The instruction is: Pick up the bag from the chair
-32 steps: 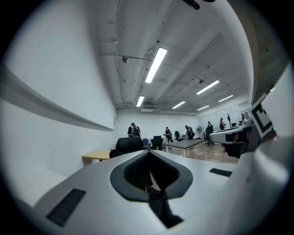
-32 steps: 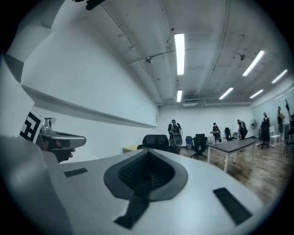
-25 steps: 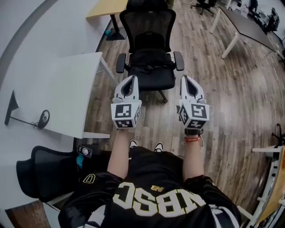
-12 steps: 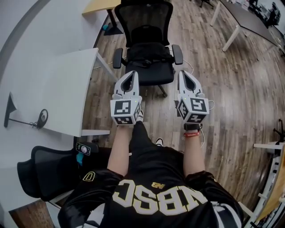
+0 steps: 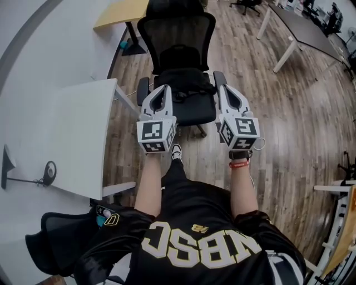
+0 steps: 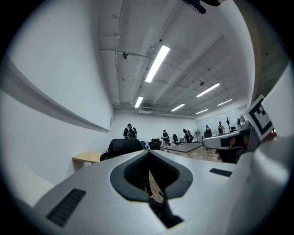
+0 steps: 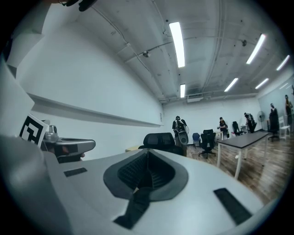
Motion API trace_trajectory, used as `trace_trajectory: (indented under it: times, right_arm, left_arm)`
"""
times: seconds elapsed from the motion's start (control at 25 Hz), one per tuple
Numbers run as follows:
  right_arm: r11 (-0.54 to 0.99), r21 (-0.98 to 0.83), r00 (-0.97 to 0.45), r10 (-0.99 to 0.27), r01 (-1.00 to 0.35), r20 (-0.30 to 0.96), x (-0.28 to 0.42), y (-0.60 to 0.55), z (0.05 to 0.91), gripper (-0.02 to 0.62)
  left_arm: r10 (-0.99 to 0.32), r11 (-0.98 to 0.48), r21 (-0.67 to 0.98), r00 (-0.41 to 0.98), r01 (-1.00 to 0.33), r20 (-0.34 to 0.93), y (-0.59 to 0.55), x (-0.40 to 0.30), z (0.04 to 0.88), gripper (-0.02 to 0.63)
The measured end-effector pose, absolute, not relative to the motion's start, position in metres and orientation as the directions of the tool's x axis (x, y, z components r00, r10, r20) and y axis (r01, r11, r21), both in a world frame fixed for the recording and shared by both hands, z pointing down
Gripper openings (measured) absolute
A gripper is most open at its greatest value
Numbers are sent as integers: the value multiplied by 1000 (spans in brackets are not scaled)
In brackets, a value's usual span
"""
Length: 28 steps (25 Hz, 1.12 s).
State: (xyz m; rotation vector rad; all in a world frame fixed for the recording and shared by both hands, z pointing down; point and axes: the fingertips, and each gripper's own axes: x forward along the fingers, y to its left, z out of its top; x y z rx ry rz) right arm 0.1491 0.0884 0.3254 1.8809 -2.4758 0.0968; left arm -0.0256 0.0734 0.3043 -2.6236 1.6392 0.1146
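Observation:
A black bag (image 5: 179, 82) lies on the seat of a black office chair (image 5: 177, 34), straight ahead in the head view. My left gripper (image 5: 165, 88) hangs over the seat's left edge by the armrest, and my right gripper (image 5: 220, 88) over the right edge. The bag sits between their tips, lower down and untouched. On both, the jaws meet at the tip with nothing held. The left gripper view (image 6: 148, 154) and right gripper view (image 7: 147, 154) look level across the room. They show only the chair's (image 7: 161, 139) backrest, and the bag is hidden there.
A white table (image 5: 72, 128) stands close on the left, with a small black stand (image 5: 33, 179) on it. A wooden desk (image 5: 119, 8) is behind the chair. A long dark table (image 5: 308, 25) stands at far right. Another black chair (image 5: 55, 245) is behind my left side. People stand far off.
I have stepped toward the chair. Both grippers have moved forward from short of the seat to either side of it. Their jaws have stayed together.

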Motion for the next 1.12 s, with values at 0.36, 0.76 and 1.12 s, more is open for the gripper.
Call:
trace_trajectory:
  times: [0.36,0.76,1.12]
  right_arm:
    - [248,-26,-249,-966,-969,63,109,-28,306,26]
    - [203,-31,-205,-972,-979,119,75,-121,334,41]
    - [196,-35,-198,-948,-980,247,80,-160,397,67]
  left_arm:
    - [-863,-497,-11,495,-868,-105,-52,-48,280,14]
    - [-836,-548,49,548,-835,-23,-150,-81,321,14]
    - [-810,-565,101,573,-819,124,-195,-77,396,15]
